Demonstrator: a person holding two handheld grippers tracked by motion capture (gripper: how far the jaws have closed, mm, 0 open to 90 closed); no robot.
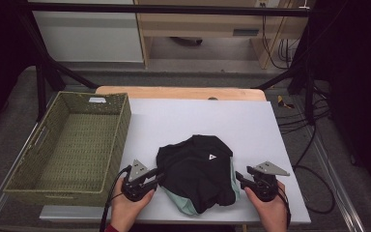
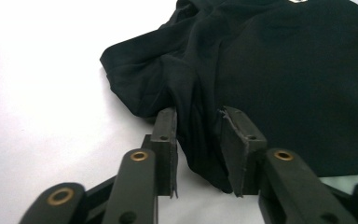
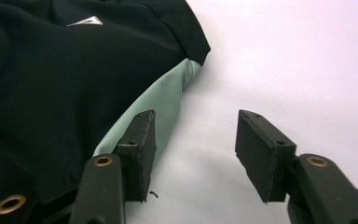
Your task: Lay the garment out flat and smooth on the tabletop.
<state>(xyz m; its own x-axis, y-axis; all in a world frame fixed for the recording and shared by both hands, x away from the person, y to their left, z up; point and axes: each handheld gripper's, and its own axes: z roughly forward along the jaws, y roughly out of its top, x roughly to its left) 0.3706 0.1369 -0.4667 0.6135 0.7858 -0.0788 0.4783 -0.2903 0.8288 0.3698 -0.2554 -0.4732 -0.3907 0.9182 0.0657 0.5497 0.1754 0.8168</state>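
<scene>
A black garment (image 1: 198,169) with a mint-green underlayer and a small white triangle logo lies bunched on the white tabletop (image 1: 198,116), near the front edge. My left gripper (image 1: 159,175) is at its left edge. In the left gripper view the jaws (image 2: 198,135) stand apart, and a fold of the black cloth (image 2: 284,70) lies loosely between the pads. My right gripper (image 1: 239,176) is at the garment's right edge. Its jaws (image 3: 196,140) are open over bare table, and the left pad is beside the mint-green hem (image 3: 163,100).
A green woven basket (image 1: 121,140) stands on the left side of the table, its right wall close to the garment. A wooden strip runs along the table's far edge. Cables lie on the floor at the right.
</scene>
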